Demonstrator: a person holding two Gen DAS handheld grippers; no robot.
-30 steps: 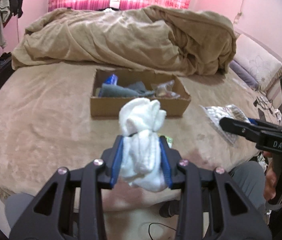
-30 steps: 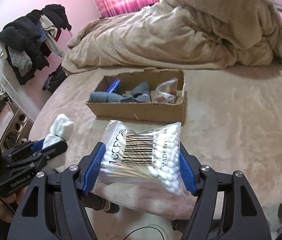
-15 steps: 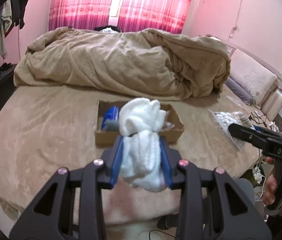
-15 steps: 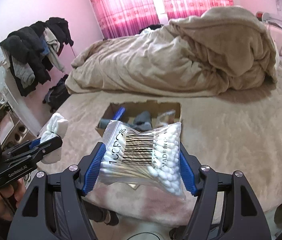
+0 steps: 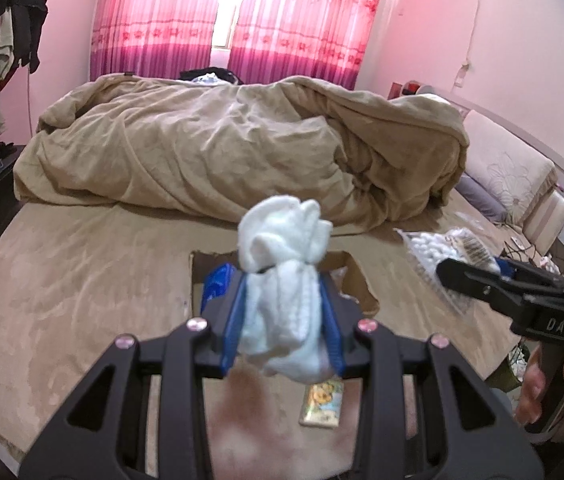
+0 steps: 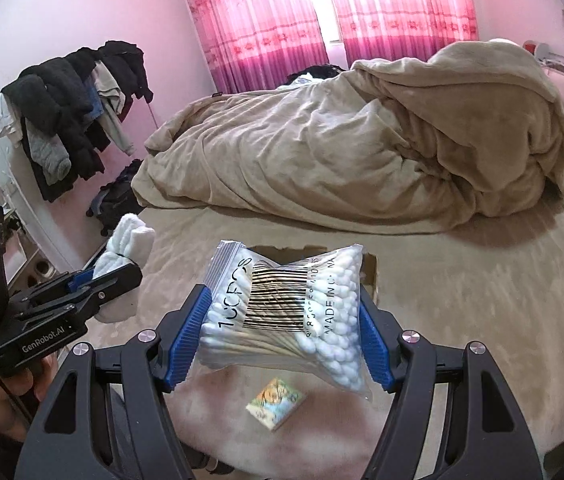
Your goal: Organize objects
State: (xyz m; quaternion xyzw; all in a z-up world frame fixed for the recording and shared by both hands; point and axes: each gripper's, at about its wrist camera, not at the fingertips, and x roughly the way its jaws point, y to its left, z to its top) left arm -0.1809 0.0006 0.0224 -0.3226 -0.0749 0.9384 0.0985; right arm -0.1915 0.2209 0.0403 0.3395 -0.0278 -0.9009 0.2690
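Near edge of the bed: left gripper [image 5: 282,312] clamps a rolled white sock [image 5: 284,280]; right gripper [image 6: 282,320] grips a clear bag of cotton swabs [image 6: 286,312]. Both are raised. Step: transport. Next, lower each into the open cardboard box [image 5: 356,280] at mid-bed, then release.

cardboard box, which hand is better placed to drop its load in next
Left, probably. The left gripper holds the white socks right in line with the cardboard box; the right gripper with the cotton swab bag sits further to the side.
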